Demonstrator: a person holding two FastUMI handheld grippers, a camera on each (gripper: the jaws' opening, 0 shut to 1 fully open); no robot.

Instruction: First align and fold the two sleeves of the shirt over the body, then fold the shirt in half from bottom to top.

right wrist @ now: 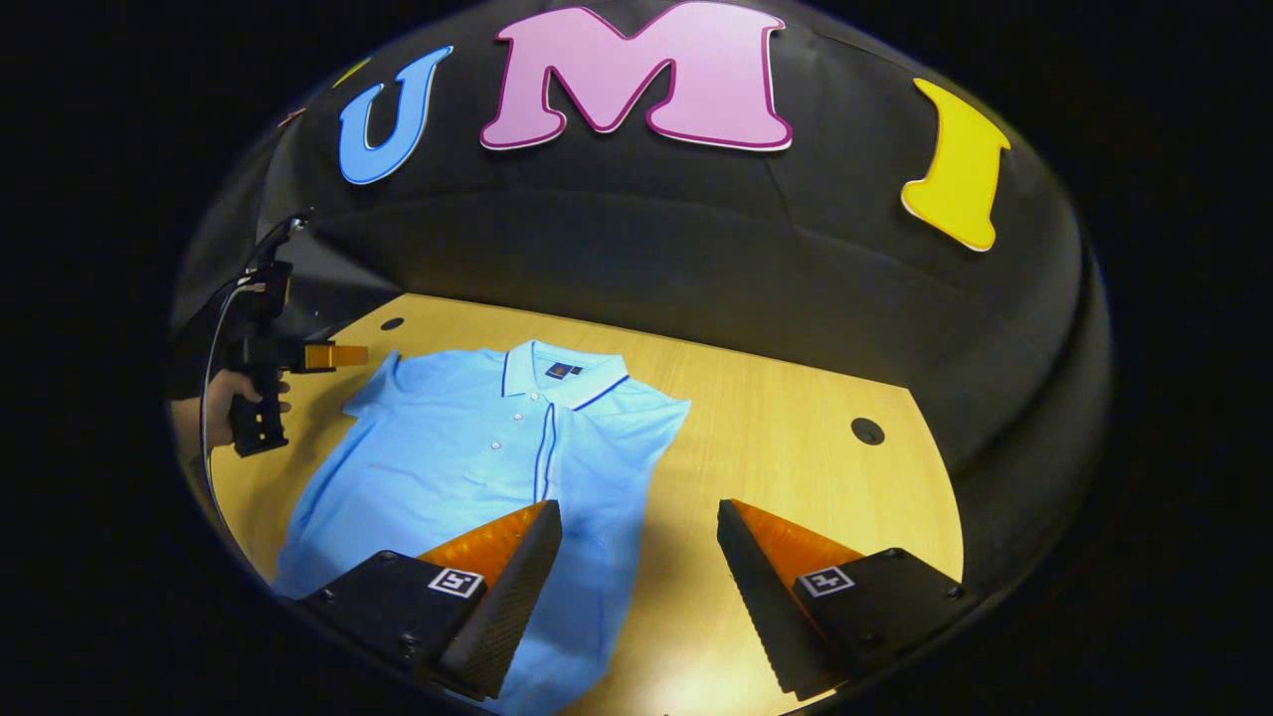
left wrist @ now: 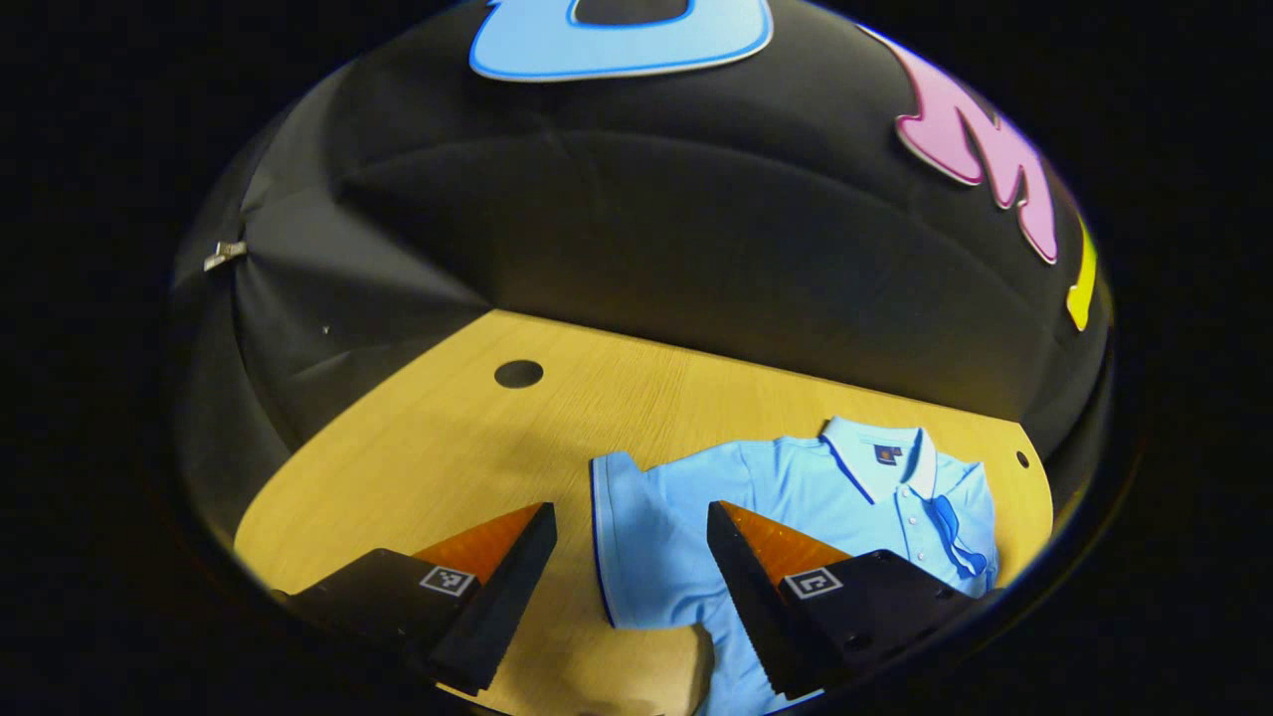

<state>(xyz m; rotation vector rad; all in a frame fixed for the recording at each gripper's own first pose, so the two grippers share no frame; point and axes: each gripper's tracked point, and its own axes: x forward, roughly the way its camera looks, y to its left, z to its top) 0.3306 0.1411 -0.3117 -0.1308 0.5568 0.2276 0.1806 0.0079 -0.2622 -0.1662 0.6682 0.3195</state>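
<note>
Both fisheye views are sharp at the centre and bend strongly at the rims, with the wooden table (right wrist: 776,428) brightly lit from above, the cloth wall dim, and soft shadows.

One shirt (right wrist: 467,447) on one wooden table (right wrist: 786,418), with one collar (right wrist: 563,378) and two short sleeves (right wrist: 373,388). Two round holes in the tabletop (right wrist: 867,431) in the right gripper view, two in the left gripper view as well. Two grippers: left gripper (left wrist: 629,557), right gripper (right wrist: 636,552), two fingers each, spread apart. One hand (right wrist: 234,396) on the far gripper's handle
</note>
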